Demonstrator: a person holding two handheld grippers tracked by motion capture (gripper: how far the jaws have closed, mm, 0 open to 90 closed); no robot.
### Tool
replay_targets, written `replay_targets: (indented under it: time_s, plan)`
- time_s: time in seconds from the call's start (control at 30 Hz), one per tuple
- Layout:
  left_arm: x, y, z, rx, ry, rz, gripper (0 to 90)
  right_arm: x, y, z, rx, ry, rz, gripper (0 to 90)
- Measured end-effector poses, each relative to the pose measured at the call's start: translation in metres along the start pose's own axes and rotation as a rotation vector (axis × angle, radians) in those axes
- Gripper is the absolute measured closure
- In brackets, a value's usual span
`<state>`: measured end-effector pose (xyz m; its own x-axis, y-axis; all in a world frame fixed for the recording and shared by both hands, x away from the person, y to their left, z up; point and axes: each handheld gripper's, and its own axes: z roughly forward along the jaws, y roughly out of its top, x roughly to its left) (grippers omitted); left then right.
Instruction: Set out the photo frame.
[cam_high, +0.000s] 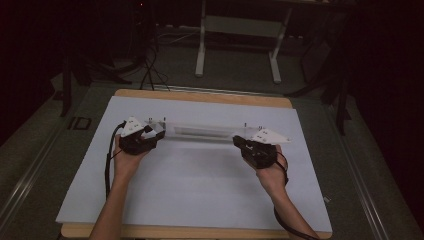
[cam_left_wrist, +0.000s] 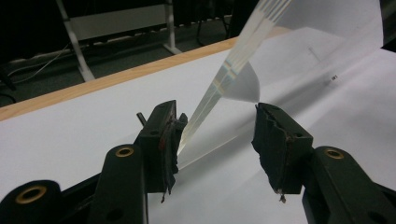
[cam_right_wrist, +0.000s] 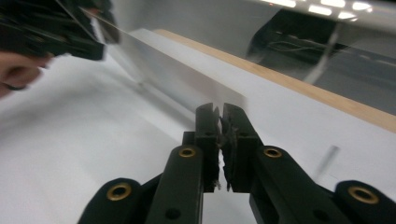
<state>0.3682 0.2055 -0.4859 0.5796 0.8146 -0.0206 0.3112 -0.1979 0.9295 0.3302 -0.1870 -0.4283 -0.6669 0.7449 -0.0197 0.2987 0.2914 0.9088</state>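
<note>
My left tool (cam_left_wrist: 217, 140) has black, rough-padded jaws standing apart, the long clear plastic strip (cam_left_wrist: 219, 88) lying against one pad only, not pinched. The strip is glassy and flat, with faint rainbow edges, stretched above the white paper-covered tabletop (cam_high: 200, 180) between both hands. My right tool (cam_right_wrist: 220, 135) has its jaws nearly together on the strip's thin end; whether they truly press it is hard to make out, blurred as it is.

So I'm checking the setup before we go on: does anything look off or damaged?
Mostly fine. The clear plastic sheet hangs between both hand-held grippers above the white paper. One oddity: the pads of the left hand-held gripper look frayed and torn at their edges.
</note>
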Motion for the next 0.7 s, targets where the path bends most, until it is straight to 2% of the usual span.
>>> replay_targets:
  time_s: [0.13,0.17,0.2,0.23,0.43,0.6,0.63,0.7]
  plan:
    - [0.003,0.001,0.001,-0.011,-0.009,-0.022,50.0,-0.018,-0.008,-0.003,0.017,-0.040,0.022,81.8]
    - [0.003,0.001,0.001,-0.009,-0.008,-0.021,50.0,-0.027,-0.013,-0.003,0.026,-0.056,0.033,81.0]
    - [0.004,0.001,0.002,-0.009,-0.008,-0.021,50.0,-0.027,-0.013,-0.003,0.026,-0.056,0.033,81.0]
    - [0.004,0.002,0.002,-0.013,-0.011,-0.030,49.9,-0.035,-0.017,-0.002,0.042,-0.074,0.040,81.0]
    - [0.006,0.003,0.004,-0.015,-0.009,-0.039,49.8,-0.052,-0.027,0.003,0.067,-0.104,0.062,77.1]
    - [0.008,0.004,0.005,-0.020,-0.015,-0.056,49.4,-0.063,-0.035,0.008,0.074,-0.099,0.074,66.3]
    - [0.009,0.005,0.006,-0.024,-0.015,-0.057,49.2,-0.065,-0.037,0.011,0.088,-0.111,0.077,61.3]
    - [0.009,0.006,0.007,-0.025,-0.015,-0.057,47.8,-0.067,-0.038,0.013,0.093,-0.115,0.082,60.5]
